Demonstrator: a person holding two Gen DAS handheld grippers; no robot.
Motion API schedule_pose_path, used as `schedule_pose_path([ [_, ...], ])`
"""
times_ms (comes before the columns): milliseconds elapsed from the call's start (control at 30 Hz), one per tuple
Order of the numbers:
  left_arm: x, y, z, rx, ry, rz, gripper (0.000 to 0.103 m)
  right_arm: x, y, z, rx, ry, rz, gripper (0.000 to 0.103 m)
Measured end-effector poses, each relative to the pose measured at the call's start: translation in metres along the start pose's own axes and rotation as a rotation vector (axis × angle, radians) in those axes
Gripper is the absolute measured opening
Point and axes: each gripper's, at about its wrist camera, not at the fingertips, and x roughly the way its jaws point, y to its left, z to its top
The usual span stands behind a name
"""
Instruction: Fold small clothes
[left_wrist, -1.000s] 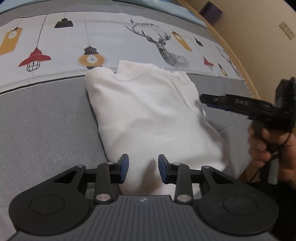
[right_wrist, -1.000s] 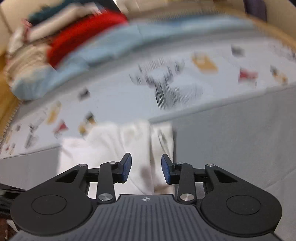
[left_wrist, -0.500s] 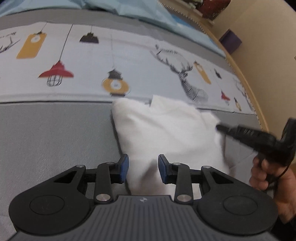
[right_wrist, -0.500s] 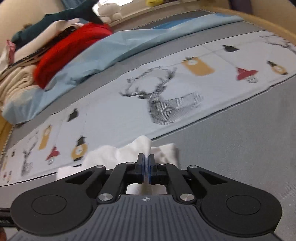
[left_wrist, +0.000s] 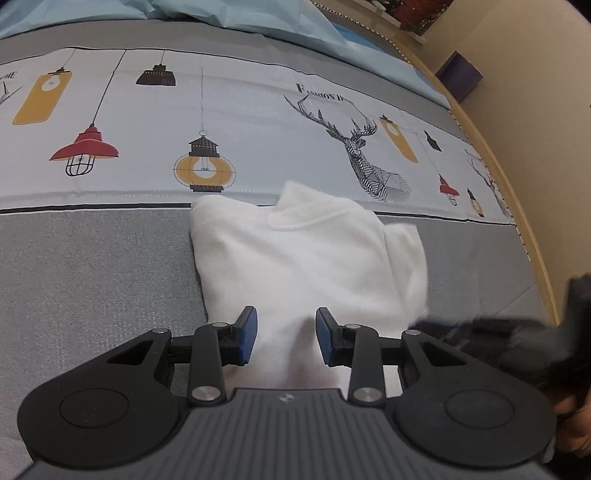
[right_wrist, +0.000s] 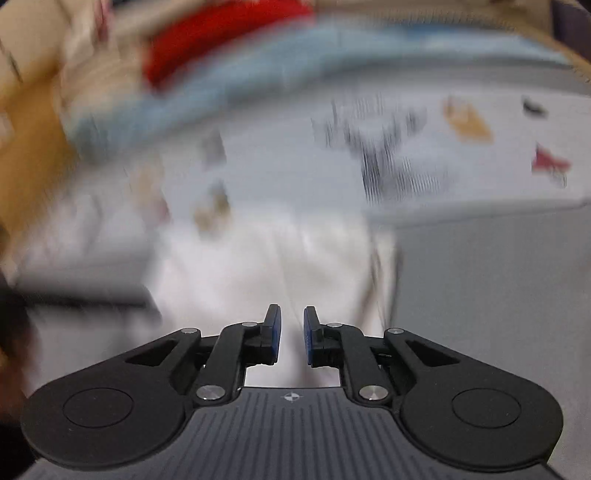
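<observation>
Mid-fold on the white garment (left_wrist: 310, 258) lying on the bed cover (left_wrist: 92, 266), left gripper (left_wrist: 284, 336) spread and empty at six o'clock, right gripper (right_wrist: 291, 334) narrowly parted, opening, unloaded; next, probably pinching the three o'clock flap.

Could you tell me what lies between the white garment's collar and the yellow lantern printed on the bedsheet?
In the left wrist view, nothing: only bare printed sheet separates the lantern print from the collar of the white garment.
</observation>
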Motion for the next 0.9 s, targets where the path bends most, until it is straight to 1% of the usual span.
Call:
schedule_pose_path([
  [33,0.001,-0.001,0.000,0.001,0.000,0.001,0.037,0.006,-0.003,-0.004,-0.012,0.032,-0.028,0.030],
  [67,0.001,-0.002,0.000,0.006,0.001,0.003,0.037,0.005,-0.006,-0.003,-0.001,0.022,-0.043,0.039],
  [100,0.001,-0.003,0.000,0.012,0.000,0.005,0.038,0.001,-0.010,-0.001,0.025,0.010,-0.038,0.044],
  [167,0.001,-0.002,0.000,0.016,0.002,0.004,0.037,-0.001,-0.017,-0.001,0.073,0.015,-0.013,0.043],
  [300,0.001,-0.001,0.001,0.010,0.003,0.003,0.037,-0.005,-0.015,-0.004,0.050,0.005,-0.018,0.043],
  [400,0.002,-0.003,0.000,0.019,0.005,0.010,0.037,-0.006,-0.014,-0.001,0.063,0.005,-0.019,0.043],
  [567,0.002,-0.001,0.001,0.006,0.002,0.016,0.038,-0.003,-0.019,0.001,0.117,0.005,-0.015,0.047],
  [667,0.002,0.004,0.003,-0.020,-0.013,0.048,0.041,0.000,-0.024,0.001,0.162,0.012,-0.009,0.053],
  [733,0.005,0.011,0.006,-0.056,-0.011,0.081,0.052,0.004,-0.029,0.000,0.203,0.025,-0.004,0.060],
  [800,0.009,0.021,0.007,-0.107,0.000,0.105,0.056,0.007,-0.035,-0.001,0.246,0.037,0.010,0.064],
  [833,0.012,0.028,0.008,-0.147,0.009,0.099,0.059,0.009,-0.037,-0.002,0.269,0.043,0.019,0.066],
  [900,0.017,0.040,0.008,-0.225,0.030,0.067,0.060,0.010,-0.041,-0.003,0.295,0.047,0.033,0.067],
])
